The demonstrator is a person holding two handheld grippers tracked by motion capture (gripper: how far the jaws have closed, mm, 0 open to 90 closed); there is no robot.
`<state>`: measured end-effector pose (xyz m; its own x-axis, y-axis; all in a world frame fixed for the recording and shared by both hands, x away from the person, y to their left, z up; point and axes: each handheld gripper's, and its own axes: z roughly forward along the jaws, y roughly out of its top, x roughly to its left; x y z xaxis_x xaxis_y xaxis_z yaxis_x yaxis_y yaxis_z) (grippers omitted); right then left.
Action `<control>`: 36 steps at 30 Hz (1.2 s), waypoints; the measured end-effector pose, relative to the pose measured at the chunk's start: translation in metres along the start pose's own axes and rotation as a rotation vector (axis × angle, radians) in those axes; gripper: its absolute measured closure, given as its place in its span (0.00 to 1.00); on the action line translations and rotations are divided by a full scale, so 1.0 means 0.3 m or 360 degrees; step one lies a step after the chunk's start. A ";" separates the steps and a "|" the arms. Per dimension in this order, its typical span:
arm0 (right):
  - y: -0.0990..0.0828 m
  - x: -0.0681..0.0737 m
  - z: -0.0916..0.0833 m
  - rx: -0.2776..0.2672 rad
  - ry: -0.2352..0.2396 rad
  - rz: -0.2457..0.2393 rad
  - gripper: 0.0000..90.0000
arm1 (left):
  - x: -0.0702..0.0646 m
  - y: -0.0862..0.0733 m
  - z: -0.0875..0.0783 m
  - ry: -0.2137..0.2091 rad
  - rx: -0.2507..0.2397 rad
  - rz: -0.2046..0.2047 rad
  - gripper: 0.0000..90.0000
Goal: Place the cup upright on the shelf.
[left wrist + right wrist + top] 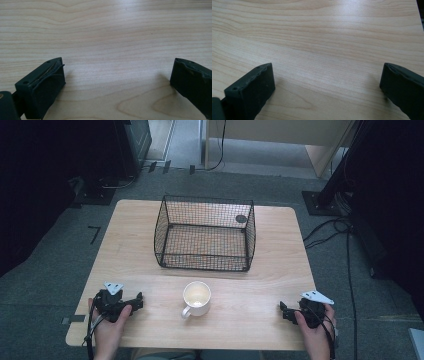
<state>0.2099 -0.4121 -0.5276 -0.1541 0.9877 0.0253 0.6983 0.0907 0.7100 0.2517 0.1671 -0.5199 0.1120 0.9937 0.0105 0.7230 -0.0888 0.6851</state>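
Note:
A white mug [196, 298] stands upright and empty near the front middle of the wooden table [265, 270], handle toward the front left. Behind it sits a black wire mesh basket [205, 234], empty. My left gripper [138, 300] rests at the front left, held in a hand, jaws wide apart over bare wood [117, 72]. My right gripper [282, 310] rests at the front right in the other hand, also open, with bare wood between its jaws [328, 75]. Both grippers are well apart from the mug.
A small dark round mark [241, 218] shows through the basket's back right. Grey carpet surrounds the table. Black cables [345, 250] run along the floor at the right, and dark stands and equipment [115, 155] sit beyond the far edge.

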 end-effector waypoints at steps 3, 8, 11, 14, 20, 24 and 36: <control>0.000 0.000 0.000 0.0000 -0.0001 0.0001 0.00 | 0.001 -0.003 -0.006 -0.0020 0.0012 0.0020 0.00; 0.001 0.000 0.001 -0.0001 -0.0003 0.0003 0.00 | 0.004 -0.008 -0.023 -0.0044 -0.0002 0.0034 0.00; 0.002 0.001 0.002 -0.0001 -0.0005 0.0006 0.00 | -0.009 -0.008 -0.046 -0.0063 -0.0053 0.0044 0.02; 0.003 0.001 0.003 0.0001 -0.0007 0.0008 0.00 | -0.032 -0.005 -0.073 -0.0099 -0.0084 0.0068 0.02; 0.003 0.001 0.003 0.0000 -0.0007 0.0008 0.00 | -0.081 0.003 -0.110 -0.0184 -0.0097 0.0115 0.02; 0.003 0.001 0.003 0.0000 -0.0007 0.0008 0.00 | -0.119 0.006 -0.136 -0.0233 -0.0117 0.0155 0.02; 0.003 0.001 0.003 0.0001 -0.0006 0.0008 0.00 | -0.222 0.017 -0.209 -0.0376 -0.0173 0.0269 0.03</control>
<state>0.2110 -0.4114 -0.5275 -0.1477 0.9887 0.0260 0.6994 0.0858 0.7096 0.2053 0.1049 -0.4716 0.3887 0.9209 -0.0300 0.6050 -0.2306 0.7621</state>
